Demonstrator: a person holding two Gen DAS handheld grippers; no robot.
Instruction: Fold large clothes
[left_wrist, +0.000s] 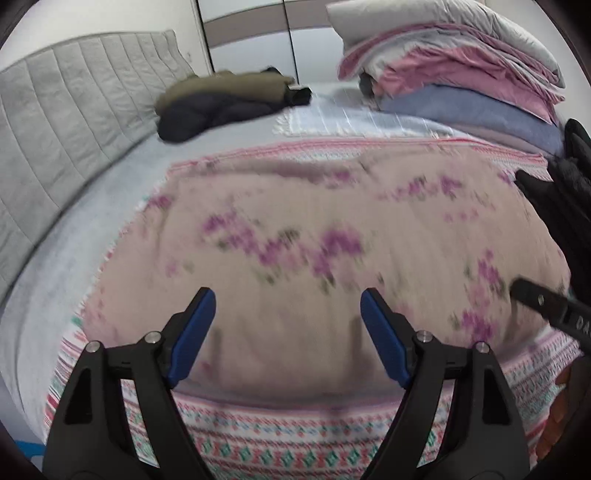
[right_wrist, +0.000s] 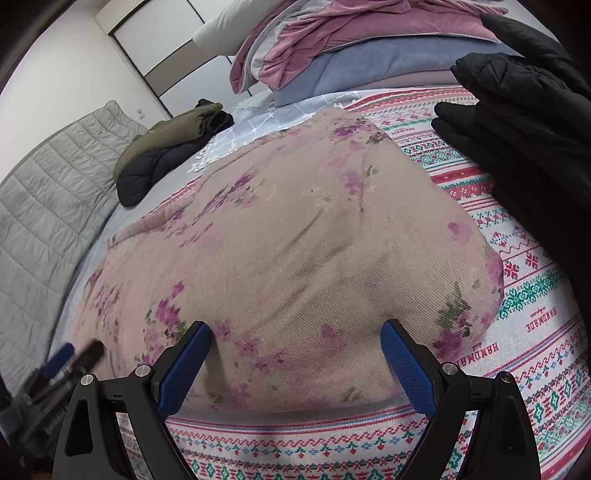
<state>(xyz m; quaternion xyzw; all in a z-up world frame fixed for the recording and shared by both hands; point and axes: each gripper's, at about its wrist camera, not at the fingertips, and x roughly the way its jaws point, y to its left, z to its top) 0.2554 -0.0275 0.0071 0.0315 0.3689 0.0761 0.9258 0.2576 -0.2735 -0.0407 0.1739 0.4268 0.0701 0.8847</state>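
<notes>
A large beige garment with purple flowers lies folded flat on the patterned bedspread; it also shows in the right wrist view. My left gripper is open and empty, just above the garment's near edge. My right gripper is open and empty, over the garment's near edge. The right gripper's tip shows at the right of the left wrist view. The left gripper shows blurred at the lower left of the right wrist view.
A black padded jacket lies on the bedspread at the right. An olive and a dark navy jacket lie at the back. A stack of pink, grey and blue bedding stands back right. A grey quilted headboard runs along the left.
</notes>
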